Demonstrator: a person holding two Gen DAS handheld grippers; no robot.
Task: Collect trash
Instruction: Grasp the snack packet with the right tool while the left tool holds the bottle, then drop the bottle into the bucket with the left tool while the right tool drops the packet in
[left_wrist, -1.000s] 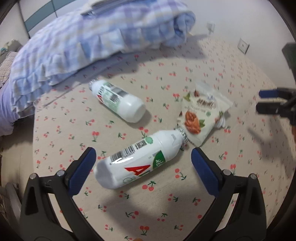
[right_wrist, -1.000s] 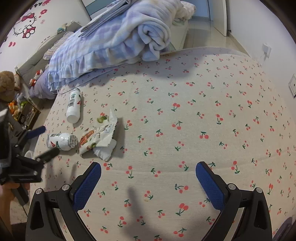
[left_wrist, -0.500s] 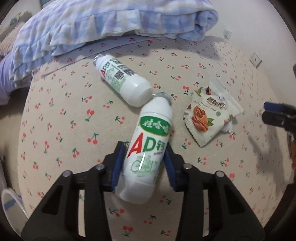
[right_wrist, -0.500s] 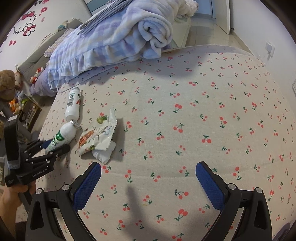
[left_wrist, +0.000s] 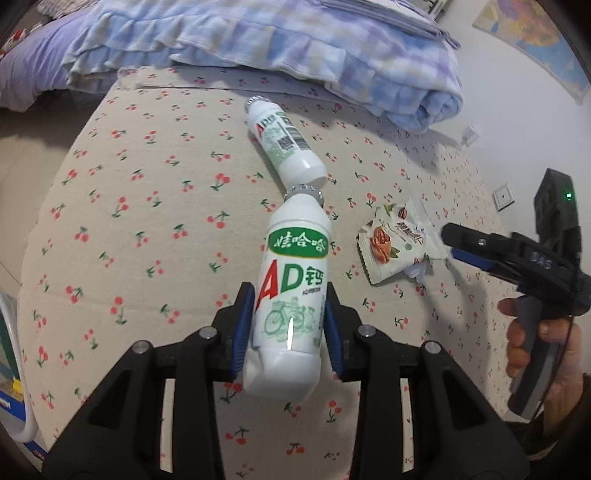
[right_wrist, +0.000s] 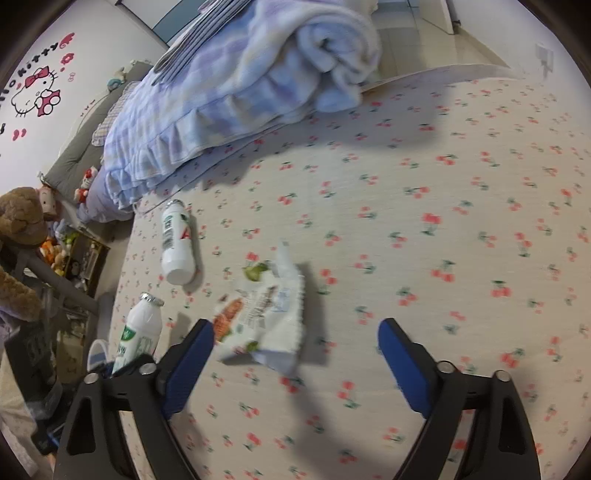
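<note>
Across the cherry-print bed, little is collected yet. Centre frame, the left gripper has its fingers clamped on one milk bottle. A second bottle above and the snack wrapper remain; the right gripper hangs wide open, empty, over the wrapper.

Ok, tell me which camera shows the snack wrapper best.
The left wrist view. There the snack wrapper lies sharp and unobstructed on the cherry-print sheet, its nut picture clear. The right wrist view shows it closer but motion-blurred, just ahead of the open right tongs.
</note>
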